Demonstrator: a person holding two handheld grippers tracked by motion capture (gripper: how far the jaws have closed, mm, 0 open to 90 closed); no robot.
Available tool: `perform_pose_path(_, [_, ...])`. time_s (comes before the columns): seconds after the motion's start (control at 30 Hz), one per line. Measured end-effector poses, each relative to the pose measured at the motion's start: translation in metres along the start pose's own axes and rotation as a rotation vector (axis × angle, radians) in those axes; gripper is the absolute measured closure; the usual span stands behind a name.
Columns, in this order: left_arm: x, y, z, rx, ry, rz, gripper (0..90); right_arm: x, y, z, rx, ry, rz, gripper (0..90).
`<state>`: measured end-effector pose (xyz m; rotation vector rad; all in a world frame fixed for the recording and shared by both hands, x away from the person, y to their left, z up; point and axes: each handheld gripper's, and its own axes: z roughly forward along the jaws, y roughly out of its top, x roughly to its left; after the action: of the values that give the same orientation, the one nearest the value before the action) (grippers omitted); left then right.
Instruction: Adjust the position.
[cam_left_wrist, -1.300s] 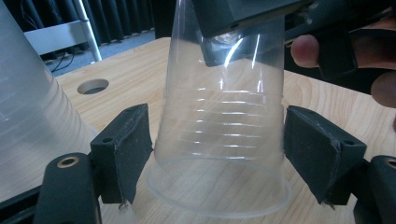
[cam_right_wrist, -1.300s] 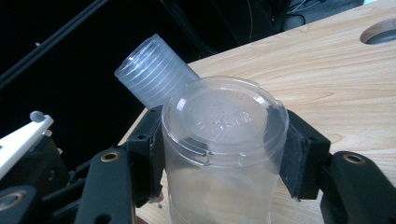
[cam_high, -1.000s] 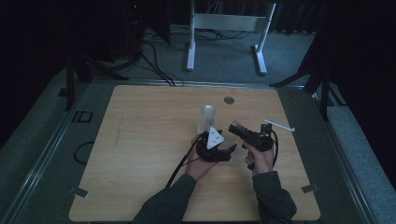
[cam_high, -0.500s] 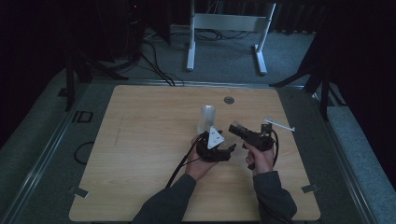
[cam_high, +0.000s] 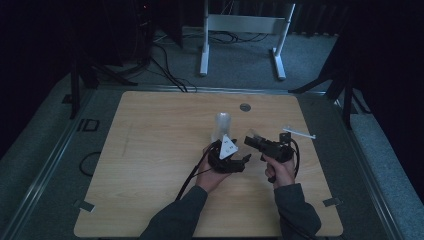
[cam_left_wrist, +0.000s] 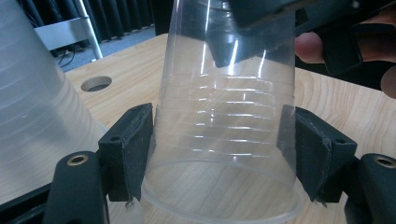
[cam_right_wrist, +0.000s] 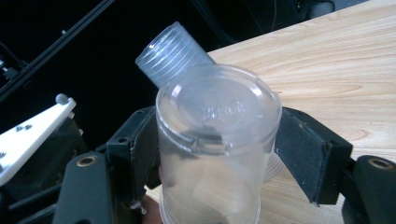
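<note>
Clear cup (cam_left_wrist: 224, 126), upside down above the surface (cam_high: 150, 165), sits clamped in the left gripper's (cam_left_wrist: 219, 154) closing fingers (cam_left_wrist: 128, 149); the right gripper's (cam_right_wrist: 215, 154) fingers (cam_right_wrist: 308, 154), opening, straddle its base.

We see dark grey sleeves (cam_high: 182, 217) reaching to both wrists. Each hand carries a black gripper: the left gripper (cam_left_wrist: 219, 154) has matte black jaws with brass-ringed screw holes beside its pads (cam_left_wrist: 133, 149) (edges slightly frayed), a white three-cornered plate (cam_high: 228, 147) above, and a black cable (cam_high: 192, 172) trailing below that plate.
</note>
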<state>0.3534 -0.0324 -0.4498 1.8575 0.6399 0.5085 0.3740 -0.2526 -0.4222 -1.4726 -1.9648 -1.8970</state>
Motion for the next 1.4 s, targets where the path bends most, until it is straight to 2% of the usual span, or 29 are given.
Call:
perform_pose_path(0.2, [0.007,-0.001,-0.006,0.003,0.003,-0.005,28.1,0.000,-0.001,-0.003,0.009,0.015,-0.017,29.2])
perform_pose_path(0.37, [0.010,-0.001,-0.011,0.000,0.009,-0.009,28.1,0.002,-0.002,-0.004,0.044,0.023,-0.053,29.3])
perform_pose_path(0.63, [0.013,-0.002,-0.015,0.008,0.017,-0.003,28.1,0.004,-0.005,-0.009,0.069,0.031,-0.097,29.5])
perform_pose_path(0.9, [0.015,-0.001,-0.020,0.012,0.010,0.003,28.2,0.002,-0.005,-0.016,0.087,0.009,-0.123,29.9])
perform_pose_path(1.0, [0.016,-0.001,-0.021,0.015,0.009,0.006,28.2,0.001,-0.005,-0.017,0.101,-0.002,-0.144,29.9])
perform_pose_path(1.03, [0.017,-0.001,-0.022,0.019,0.007,0.004,28.2,0.001,-0.004,-0.018,0.121,-0.019,-0.166,29.9])
perform_pose_path(1.17, [0.020,-0.001,-0.024,0.032,-0.007,0.004,28.2,0.002,-0.003,-0.018,0.149,-0.043,-0.206,29.9])
perform_pose_path(1.4, [0.022,-0.001,-0.026,0.043,-0.026,0.007,28.3,0.004,-0.001,-0.019,0.178,-0.069,-0.249,29.2])
